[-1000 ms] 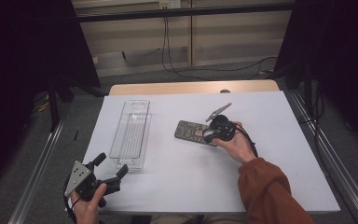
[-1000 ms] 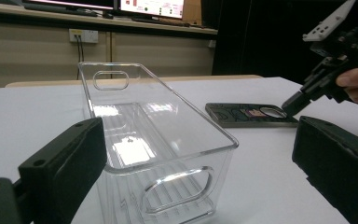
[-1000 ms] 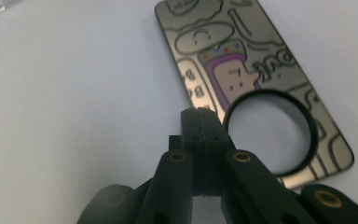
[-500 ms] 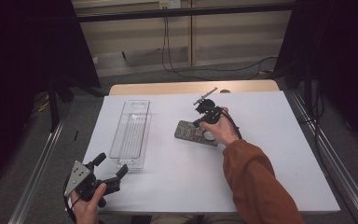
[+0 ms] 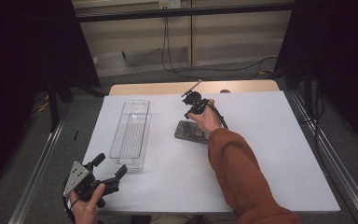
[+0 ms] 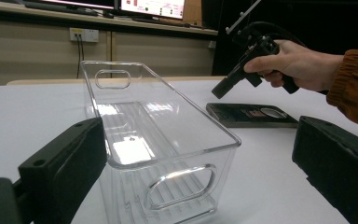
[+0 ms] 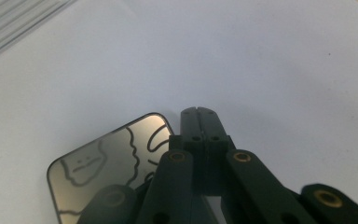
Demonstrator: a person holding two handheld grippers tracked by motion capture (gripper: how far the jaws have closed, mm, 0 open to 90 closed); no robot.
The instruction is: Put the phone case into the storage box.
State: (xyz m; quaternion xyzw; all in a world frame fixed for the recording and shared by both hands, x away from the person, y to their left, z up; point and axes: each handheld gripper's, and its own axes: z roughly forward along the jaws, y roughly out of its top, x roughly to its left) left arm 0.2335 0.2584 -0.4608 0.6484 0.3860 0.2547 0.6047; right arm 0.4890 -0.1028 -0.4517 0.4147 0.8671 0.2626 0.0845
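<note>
A dark flat device (image 5: 189,132) with a glossy face lies on the white table (image 5: 279,154), right of a clear plastic bin (image 5: 131,133). My right gripper (image 5: 189,112) is shut with nothing in it. It hovers just past the device's far edge, tips angled down. In the right gripper view the closed jaws (image 7: 199,115) hang over the white surface beside the device's corner (image 7: 98,170). My left gripper (image 5: 109,164) rests open at the table's near left corner. Its jaws (image 6: 200,140) stand wide apart and face the near end of the bin (image 6: 168,154). Farther off are the right gripper (image 6: 219,91) and the device (image 6: 251,114).
A wooden strip (image 5: 242,87) borders the table's far edge, with cables on the floor beyond it. Metal rails (image 5: 328,154) run along both sides of the table. The person's orange sleeve (image 5: 242,182) crosses the near right part of the table.
My right gripper, still shut, has moved from above the device toward the far left, to just past its far edge. The left gripper, the bin and the device have stayed in place.
</note>
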